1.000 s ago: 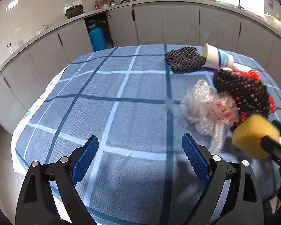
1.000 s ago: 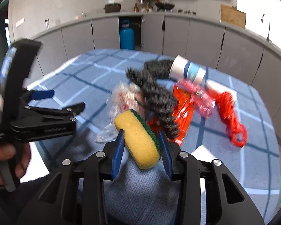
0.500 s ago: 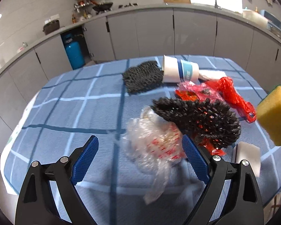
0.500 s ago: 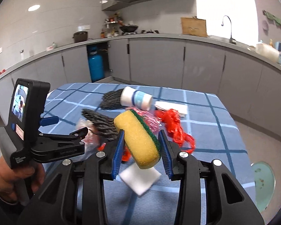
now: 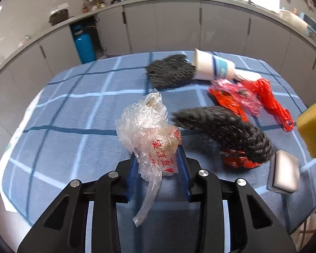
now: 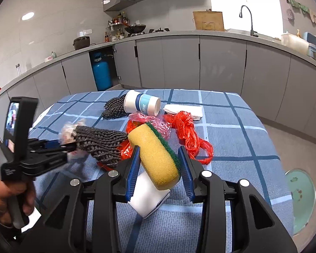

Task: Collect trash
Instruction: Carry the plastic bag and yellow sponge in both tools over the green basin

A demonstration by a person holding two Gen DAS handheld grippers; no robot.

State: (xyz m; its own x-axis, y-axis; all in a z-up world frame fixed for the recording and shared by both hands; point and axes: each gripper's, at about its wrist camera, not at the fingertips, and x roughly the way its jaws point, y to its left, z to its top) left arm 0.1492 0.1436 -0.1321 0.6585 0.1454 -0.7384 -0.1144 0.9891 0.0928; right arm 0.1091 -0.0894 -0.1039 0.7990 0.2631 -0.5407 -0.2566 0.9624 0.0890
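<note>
The left gripper has just closed its jaws on the clear plastic bag. The right gripper clamps the yellow sponge above the bench.

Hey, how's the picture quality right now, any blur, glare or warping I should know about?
Left wrist view: black mesh and paper cup smeared by motion blur, counter bowed by fisheye. Right wrist view: sharper, but the left tool is blurred, and the window is blown out white.

On the table, the cup lies right of 1 net, seemingly touching it.
</note>
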